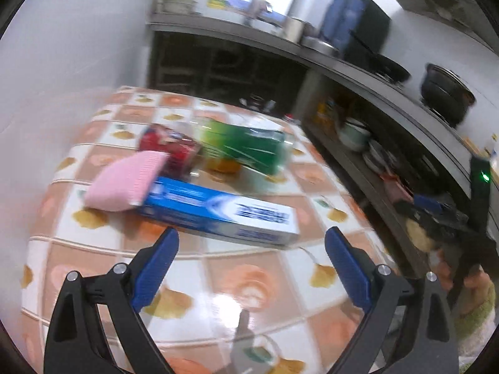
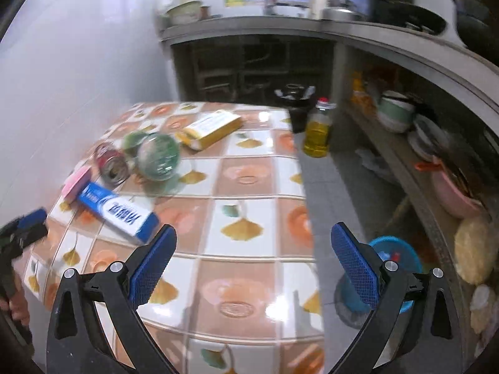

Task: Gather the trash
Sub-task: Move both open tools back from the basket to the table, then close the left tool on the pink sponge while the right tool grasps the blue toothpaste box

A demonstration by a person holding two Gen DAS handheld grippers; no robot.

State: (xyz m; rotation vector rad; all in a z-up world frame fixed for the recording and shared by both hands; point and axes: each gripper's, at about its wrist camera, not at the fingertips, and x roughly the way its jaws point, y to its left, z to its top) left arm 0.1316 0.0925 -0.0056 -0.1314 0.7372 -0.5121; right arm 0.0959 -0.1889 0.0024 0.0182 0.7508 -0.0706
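Lying on the tiled-pattern table (image 1: 249, 283), the trash sits in a loose cluster toward its far left part: a blue toothpaste box (image 1: 218, 210) nearest the left gripper (image 1: 252, 243), a pink ribbed item (image 1: 124, 184) overlapping the box's far end, a red can (image 1: 170, 148) on its side just behind that, and a green plastic bottle (image 1: 246, 148) on its side touching or just beside the can. Right wrist view shows the same group from the bottle's base end: toothpaste box (image 2: 120, 215), pink item (image 2: 76, 180), can (image 2: 112, 163), bottle (image 2: 157, 155), plus a yellow box (image 2: 212, 127) lying flat farther back, apart from the cluster.

Left gripper jaws spread wide, nothing between them, hovering over bare table just short of the toothpaste box. Right gripper (image 2: 254, 238) jaws also spread wide and empty, over the table's near right part, well apart from the trash.

Blue basket (image 2: 393, 268) on the floor right of the table, partly behind the right finger. Oil bottle (image 2: 318, 131) on the floor past the table's far corner. Kitchen counter (image 2: 312, 28) with pans and bowls runs along the back and right. Both views motion-blurred.
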